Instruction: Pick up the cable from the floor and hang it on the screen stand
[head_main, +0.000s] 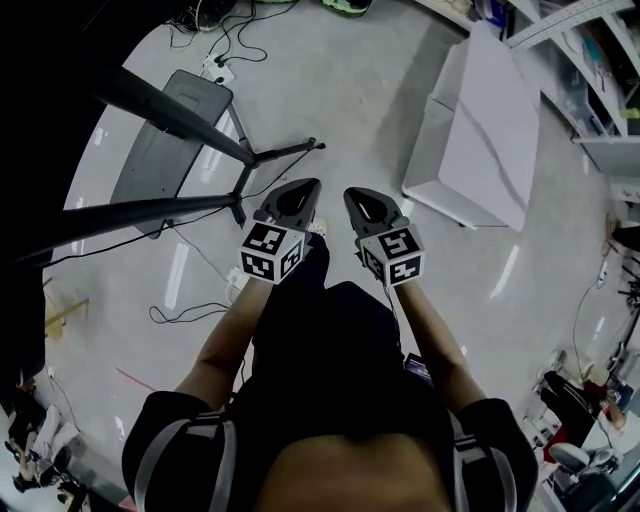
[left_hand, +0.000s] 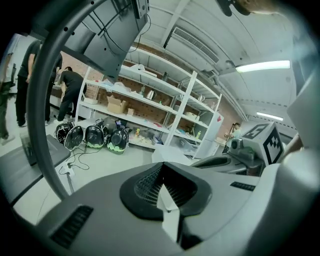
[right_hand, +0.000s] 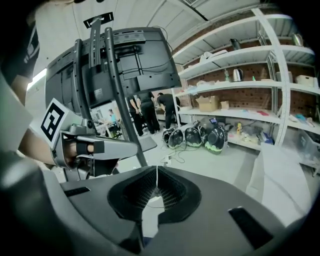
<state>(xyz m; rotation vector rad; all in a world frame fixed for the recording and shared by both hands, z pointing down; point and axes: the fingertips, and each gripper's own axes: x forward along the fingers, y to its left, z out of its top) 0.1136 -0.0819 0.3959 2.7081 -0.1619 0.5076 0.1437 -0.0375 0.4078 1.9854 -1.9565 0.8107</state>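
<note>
1. The screen stand (head_main: 160, 150) is out to the left of the left gripper (head_main: 300, 188). Its grey base plate lies flat on the floor, and its dark poles slant across ahead of and beside that gripper. In the left gripper view one curved pole (left_hand: 37, 100) rises close on the left of the jaws.
2. The cable (head_main: 190, 320) lies on the floor, a thin dark line looping to the left of the left gripper and below it in the head view. It is apart from both grippers.
3. The left gripper (left_hand: 162, 167) is level, and its jaws are pressed together at the tips with nothing between them.
4. The right gripper (head_main: 362, 197) is just beside the left gripper, on its right and not touching it. Its jaws (right_hand: 156, 170) are pressed together too, and they grip nothing. The stand's screen (right_hand: 135, 60) and pole (right_hand: 115, 90) stand ahead of it and to its left.
5. A white box (head_main: 480, 140) sits on the floor to the right of the right gripper and ahead of it, well apart from it.
6. Shelves (right_hand: 240, 80) line the far wall beyond the right gripper.
</note>
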